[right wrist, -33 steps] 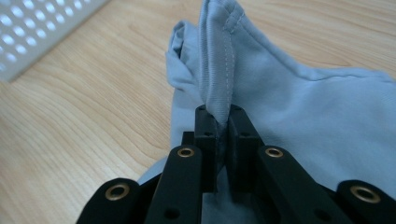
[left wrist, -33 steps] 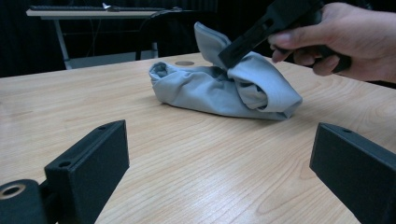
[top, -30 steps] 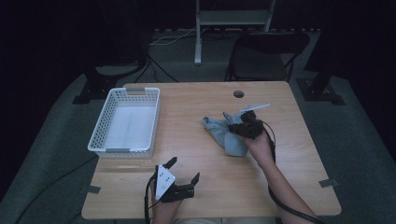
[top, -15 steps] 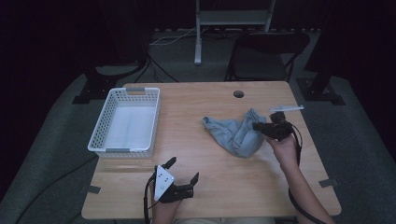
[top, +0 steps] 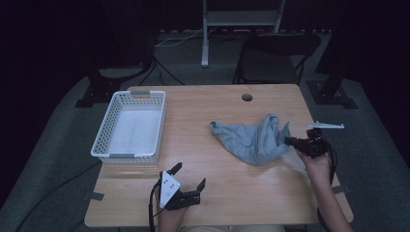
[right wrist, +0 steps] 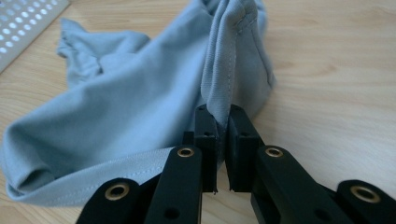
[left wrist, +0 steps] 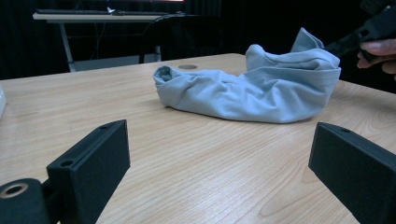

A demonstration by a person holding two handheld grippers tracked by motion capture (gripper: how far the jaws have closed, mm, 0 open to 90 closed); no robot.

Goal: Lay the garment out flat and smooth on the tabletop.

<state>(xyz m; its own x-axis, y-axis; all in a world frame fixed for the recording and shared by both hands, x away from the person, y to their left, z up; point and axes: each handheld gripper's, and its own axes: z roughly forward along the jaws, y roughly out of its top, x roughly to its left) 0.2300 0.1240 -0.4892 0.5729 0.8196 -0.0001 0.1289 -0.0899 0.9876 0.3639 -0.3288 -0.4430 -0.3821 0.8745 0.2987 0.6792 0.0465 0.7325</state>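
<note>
The grey-blue cloth (top: 254,140) lies right of centre in the high view, on the wooden table (top: 208,193). The right gripper (top: 292,141), at the cloth's right edge, has its fingers (right wrist: 205,135) pinching a hemmed fold, likely so the crumpled cloth can be drawn out flat toward the frame's right side. The left gripper (top: 189,178) sits at lower centre, fingers (left wrist: 93,154) spread wide and holding nothing, apparently waiting its turn. A white basket (top: 104,140) stands at the left. No brand, label or writing can be read
</note>
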